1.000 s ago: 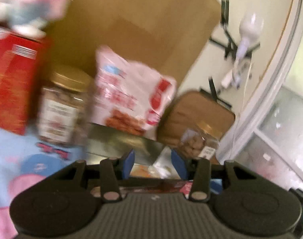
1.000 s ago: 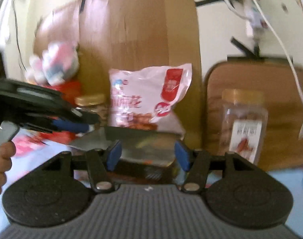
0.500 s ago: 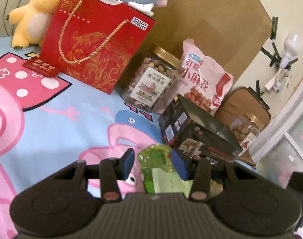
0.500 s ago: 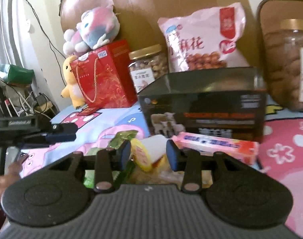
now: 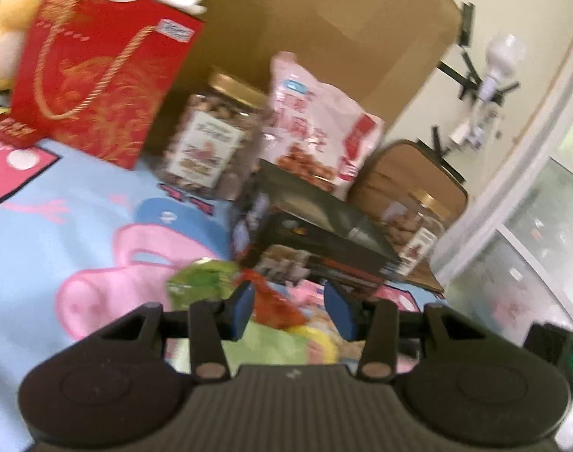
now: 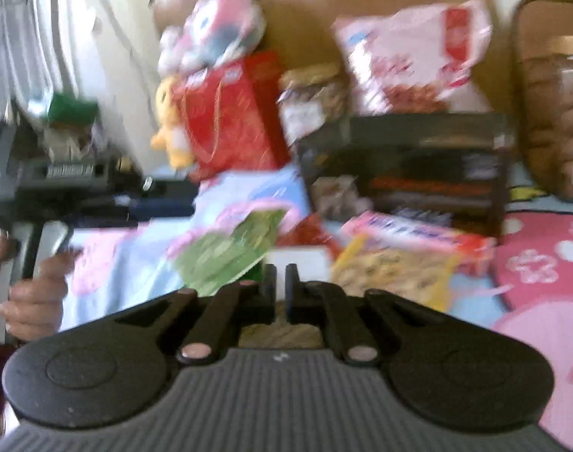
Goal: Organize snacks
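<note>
Loose snack packets lie in a heap on the cartoon bedsheet: a green packet, a red packet, a pink bar box and a yellow-edged bag. My left gripper hovers just above this heap. It is open, and the red packet lies below the gap. My right gripper is closing, its fingers almost together over a white packet. Nothing shows between them. Behind the heap stands a dark box.
Along the back stand a red gift bag, a nut jar, a pink snack bag and a second jar, against cardboard. Plush toys sit on the gift bag. A hand holds the left gripper.
The right jaws went from wide apart to almost together. Both grippers dropped from facing the back row towards the packet heap. The left jaws kept the same gap.
</note>
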